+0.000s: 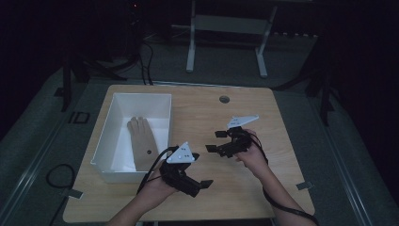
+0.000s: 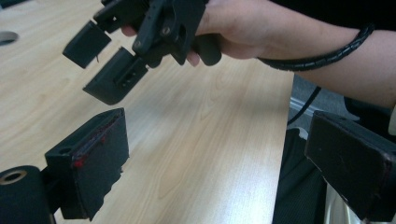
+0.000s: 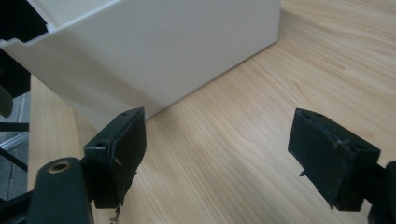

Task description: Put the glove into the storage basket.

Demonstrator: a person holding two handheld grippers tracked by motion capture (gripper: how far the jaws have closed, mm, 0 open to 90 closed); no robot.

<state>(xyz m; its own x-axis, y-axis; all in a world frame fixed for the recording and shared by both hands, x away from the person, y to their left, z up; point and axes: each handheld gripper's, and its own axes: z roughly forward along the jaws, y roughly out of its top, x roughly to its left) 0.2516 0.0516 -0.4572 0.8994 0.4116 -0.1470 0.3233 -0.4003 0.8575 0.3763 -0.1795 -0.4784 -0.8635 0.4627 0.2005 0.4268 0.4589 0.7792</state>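
A white open box [image 1: 162, 101] stands on the left half of the wooden table [image 1: 226, 117]. Inside it lies a tan, glove-shaped item [image 1: 141, 141] with a small dark spot. My left gripper [image 1: 200, 170] hovers near the front edge just right of the box, pointing right, jaws open and empty. My right gripper [image 1: 215, 141] is held at mid-table, pointing left toward the box, open and empty. In the left gripper view my own jaws [image 2: 224, 163] frame bare wood, with the right gripper [image 2: 100, 63] above. The right gripper view has its jaws [image 3: 224, 156] wide apart before the box wall [image 3: 154, 56].
A round cable grommet [image 1: 224, 99] sits near the table's far edge. Cables trail from both grippers off the front edge. A white metal frame [image 1: 226, 28] stands on the dark floor beyond the table. The person's forearm [image 2: 299, 37] crosses the table's right front.
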